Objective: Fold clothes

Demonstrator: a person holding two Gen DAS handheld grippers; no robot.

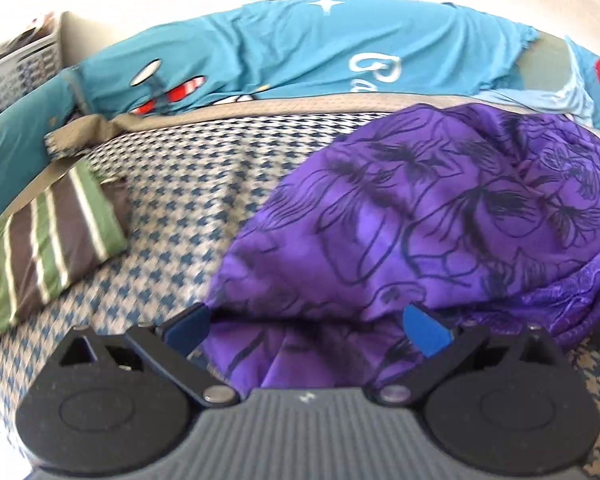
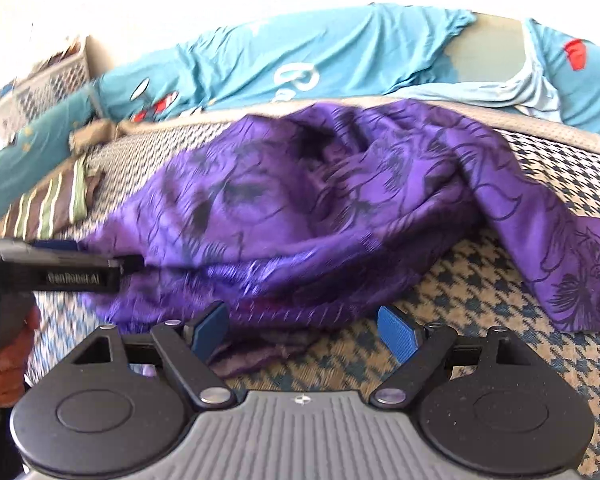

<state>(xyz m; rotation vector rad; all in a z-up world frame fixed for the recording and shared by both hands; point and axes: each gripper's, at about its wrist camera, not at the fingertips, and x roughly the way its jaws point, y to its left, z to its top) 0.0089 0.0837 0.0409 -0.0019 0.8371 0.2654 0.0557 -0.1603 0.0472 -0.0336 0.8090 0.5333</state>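
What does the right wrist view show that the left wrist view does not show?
Only the right wrist view shows the left gripper from the side, reaching into the purple garment, the hand holding it, and the garment's long end trailing to the right. Only the left wrist view shows purple cloth lying between the left gripper's open fingers, and a white star on the blue sheet. Both show the garment crumpled on the houndstooth cover, the striped fold, the blue sheet and the basket.

Bare houndstooth bedcover [image 1: 172, 208] lies open between the purple garment [image 1: 440, 216] and striped pillow [image 1: 48, 240] — teal bedding [image 1: 300, 52] blocks behind.
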